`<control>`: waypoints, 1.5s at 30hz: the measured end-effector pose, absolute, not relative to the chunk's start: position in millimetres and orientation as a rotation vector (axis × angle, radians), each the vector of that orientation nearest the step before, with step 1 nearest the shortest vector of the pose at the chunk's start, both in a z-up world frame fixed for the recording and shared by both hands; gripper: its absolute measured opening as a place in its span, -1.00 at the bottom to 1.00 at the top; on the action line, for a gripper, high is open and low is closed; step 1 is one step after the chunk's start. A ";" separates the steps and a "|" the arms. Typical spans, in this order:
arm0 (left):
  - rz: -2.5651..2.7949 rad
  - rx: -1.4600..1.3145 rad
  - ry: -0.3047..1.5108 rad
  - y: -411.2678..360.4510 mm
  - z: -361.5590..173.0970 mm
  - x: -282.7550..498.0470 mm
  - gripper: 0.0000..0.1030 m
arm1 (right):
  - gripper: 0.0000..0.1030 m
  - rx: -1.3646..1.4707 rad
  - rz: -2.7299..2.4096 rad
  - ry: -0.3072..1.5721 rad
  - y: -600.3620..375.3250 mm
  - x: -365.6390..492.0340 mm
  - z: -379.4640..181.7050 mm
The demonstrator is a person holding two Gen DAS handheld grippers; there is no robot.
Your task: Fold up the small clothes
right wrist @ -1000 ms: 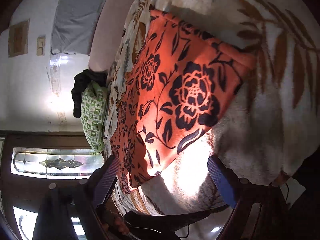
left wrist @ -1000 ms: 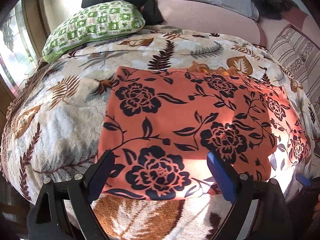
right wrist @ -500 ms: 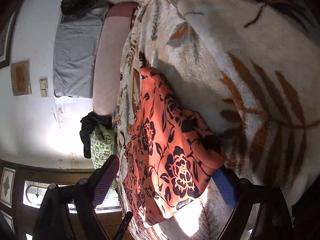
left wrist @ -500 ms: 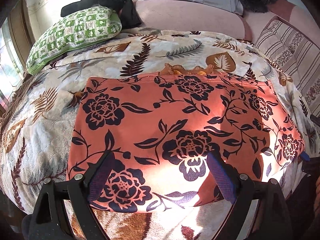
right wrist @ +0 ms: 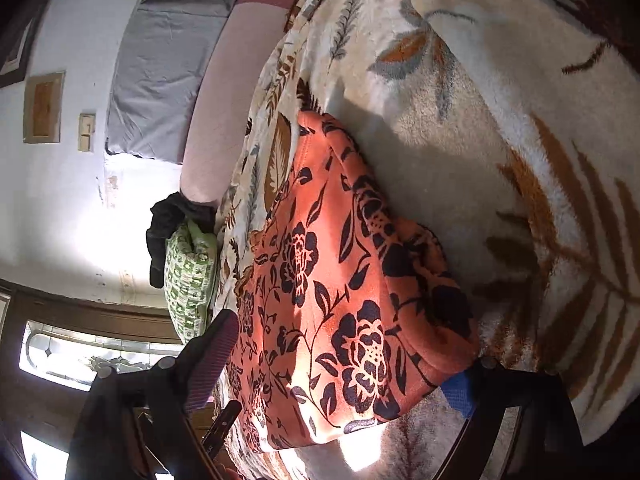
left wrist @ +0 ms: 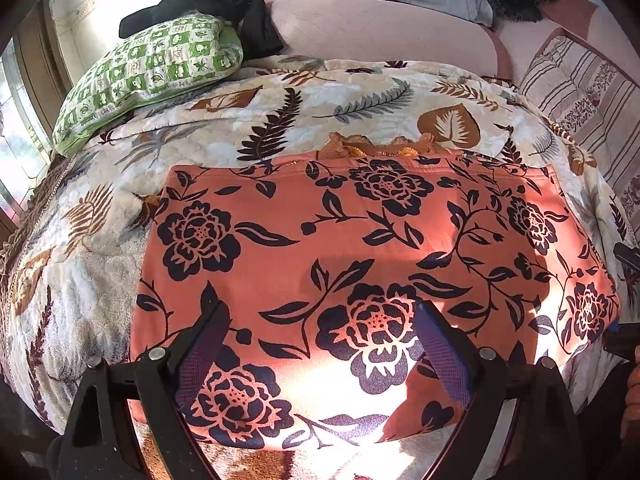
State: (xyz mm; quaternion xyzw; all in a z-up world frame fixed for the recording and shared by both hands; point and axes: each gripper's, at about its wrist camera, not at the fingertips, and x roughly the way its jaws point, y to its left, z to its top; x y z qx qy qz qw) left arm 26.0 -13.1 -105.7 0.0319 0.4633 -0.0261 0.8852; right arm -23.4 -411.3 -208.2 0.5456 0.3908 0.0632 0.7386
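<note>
Both tools share one build: the left gripper [left wrist: 320,344] and the right gripper [right wrist: 344,364] have black plastic frames, a silver screw head at each finger's base, and blue pads [left wrist: 440,356] with a fine ribbed grid texture

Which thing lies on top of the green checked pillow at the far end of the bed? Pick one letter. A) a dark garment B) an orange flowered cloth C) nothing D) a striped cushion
A: a dark garment is draped over the far end of the green checked pillow; the orange flowered cloth lies nearer, flat on the leaf-print blanket.
</note>
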 end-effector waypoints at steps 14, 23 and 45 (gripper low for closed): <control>-0.031 0.065 0.970 -7.2 -104.7 34.0 0.82 | 0.76 1.164 0.154 0.840 -404.3 -15.9 -196.6; -0.041 0.068 0.964 -14.5 -102.5 36.6 0.83 | 0.69 1.184 0.137 0.873 -409.6 -16.0 -210.5; -0.075 0.132 1.023 -32.3 -151.0 45.7 0.98 | 0.45 1.166 0.138 0.959 -411.0 -2.1 -221.1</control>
